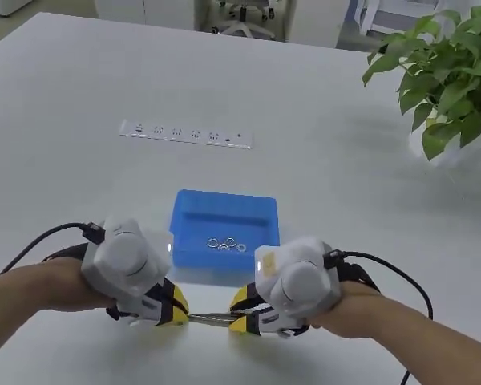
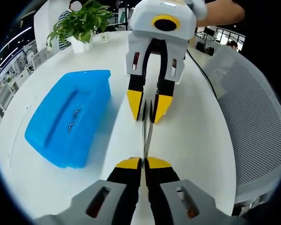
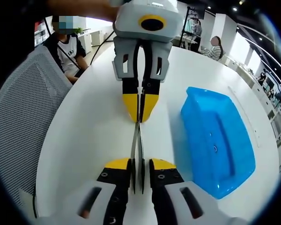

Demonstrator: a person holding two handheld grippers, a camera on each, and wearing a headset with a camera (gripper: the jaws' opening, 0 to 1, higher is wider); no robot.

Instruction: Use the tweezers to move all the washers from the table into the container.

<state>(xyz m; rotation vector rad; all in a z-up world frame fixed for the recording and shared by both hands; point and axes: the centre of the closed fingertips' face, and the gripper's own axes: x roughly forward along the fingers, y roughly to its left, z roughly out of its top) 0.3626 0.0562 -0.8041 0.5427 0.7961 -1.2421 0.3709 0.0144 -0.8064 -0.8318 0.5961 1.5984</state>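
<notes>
On a white office table (image 1: 80,88), left tongs (image 2: 143,163) and right tongs (image 3: 139,164) clamp tweezers (image 2: 147,133)

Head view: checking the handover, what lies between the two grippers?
The tweezers span the gap, one end in the tongs of the left gripper, the other in those of the right gripper; both gripper views show it too.

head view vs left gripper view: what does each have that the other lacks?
Head view adds: a power strip beyond the container. Left gripper view adds: a mesh chair beside the table. Shared: the blue container with washers inside, the potted plant, and the tweezers clamped between the left hand-held gripper and the right hand-held gripper.
</notes>
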